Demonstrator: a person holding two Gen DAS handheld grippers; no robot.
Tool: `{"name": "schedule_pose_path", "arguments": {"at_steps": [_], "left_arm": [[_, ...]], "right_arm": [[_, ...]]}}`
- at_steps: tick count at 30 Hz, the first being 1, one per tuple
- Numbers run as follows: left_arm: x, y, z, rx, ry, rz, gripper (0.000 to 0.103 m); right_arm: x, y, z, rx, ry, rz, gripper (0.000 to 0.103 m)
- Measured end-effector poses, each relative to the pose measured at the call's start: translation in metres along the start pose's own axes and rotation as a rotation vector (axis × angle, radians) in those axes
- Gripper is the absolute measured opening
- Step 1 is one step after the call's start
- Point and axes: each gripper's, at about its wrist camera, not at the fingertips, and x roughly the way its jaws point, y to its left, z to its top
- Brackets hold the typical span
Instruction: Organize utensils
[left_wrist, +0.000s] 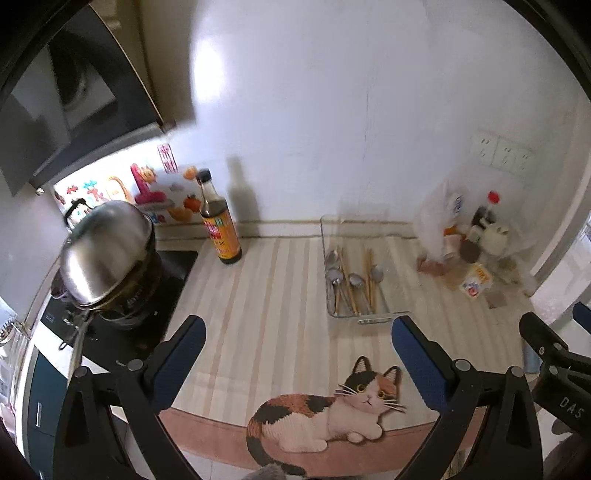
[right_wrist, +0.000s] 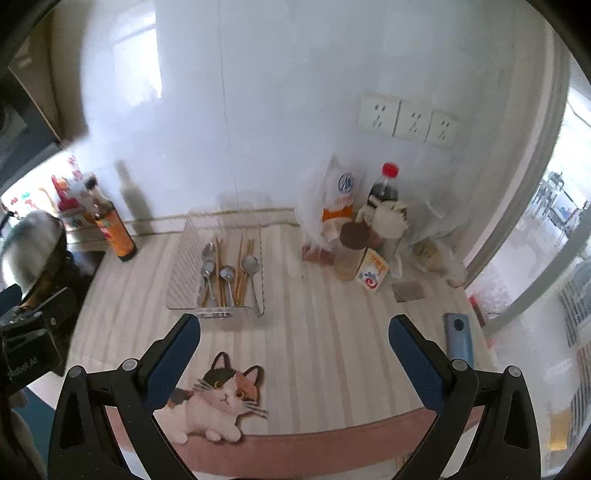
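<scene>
A clear plastic tray (left_wrist: 384, 318) (right_wrist: 216, 314) sits on the striped counter mat. It holds several metal spoons (left_wrist: 334, 275) (right_wrist: 226, 274) and wooden chopsticks (left_wrist: 368, 275) (right_wrist: 242, 273), lying mixed together. My left gripper (left_wrist: 297, 328) is open and empty, raised above the mat in front of the tray. My right gripper (right_wrist: 293, 325) is open and empty, also in front of the tray and a little to its right.
A soy sauce bottle (left_wrist: 219, 225) (right_wrist: 112, 230) stands left of the tray. A steel pot (left_wrist: 105, 254) sits on the cooktop at far left. Bags, jars and a red-capped bottle (right_wrist: 384, 192) crowd the right corner. A blue phone (right_wrist: 458, 338) lies at right.
</scene>
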Motion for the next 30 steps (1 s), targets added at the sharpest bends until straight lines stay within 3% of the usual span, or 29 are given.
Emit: {"name": "schedule_pose_path", "arguments": {"at_steps": [4,13,30], "left_arm": [[-0.04,-0.001,-0.006,-0.003,-0.045,0.001,0.103],[-0.086,-0.009,-0.014,0.0,-0.086,-0.015,0.103],[-0.092,-0.012,-0.02,-0.036,-0.036,0.021,0.103]], "right_arm": [[-0.04,-0.01,-0.005,0.007,-0.056,-0.003,0.103],[-0.102,-0.027,-0.011,0.014,-0.133,0.001,0.103],[-0.114,-0.028,-0.008,0.012,-0.123,0.018,0.103]]}}
